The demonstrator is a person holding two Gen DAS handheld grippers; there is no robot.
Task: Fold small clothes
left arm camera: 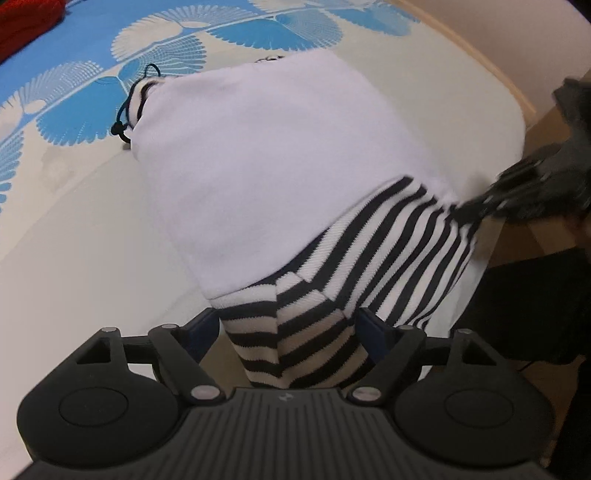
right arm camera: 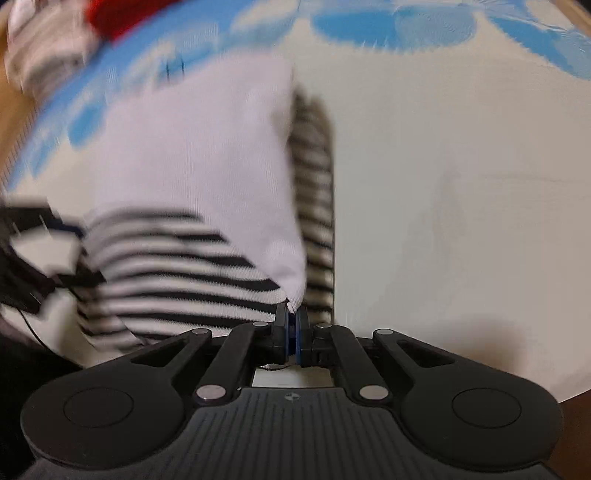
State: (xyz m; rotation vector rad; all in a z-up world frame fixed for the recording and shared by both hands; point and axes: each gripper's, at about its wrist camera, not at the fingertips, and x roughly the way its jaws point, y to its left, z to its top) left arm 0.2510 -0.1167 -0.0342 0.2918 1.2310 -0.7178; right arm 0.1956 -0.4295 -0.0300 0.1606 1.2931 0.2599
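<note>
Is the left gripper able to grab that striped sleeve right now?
Probably yes: the left gripper is open with the striped sleeve already between its fingers, nothing blocking. It only needs to close.

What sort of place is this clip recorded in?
Probably a home room: clothes lie on a table under a cream cloth with blue fan shapes. A white and striped garment is spread on it, and a red garment sits at the far edge.

We see a cream cloth with blue fan-shaped prints (left arm camera: 85, 229) covering the tabletop, and a red fabric bundle (left arm camera: 26, 22) at the upper left of the frame.
</note>
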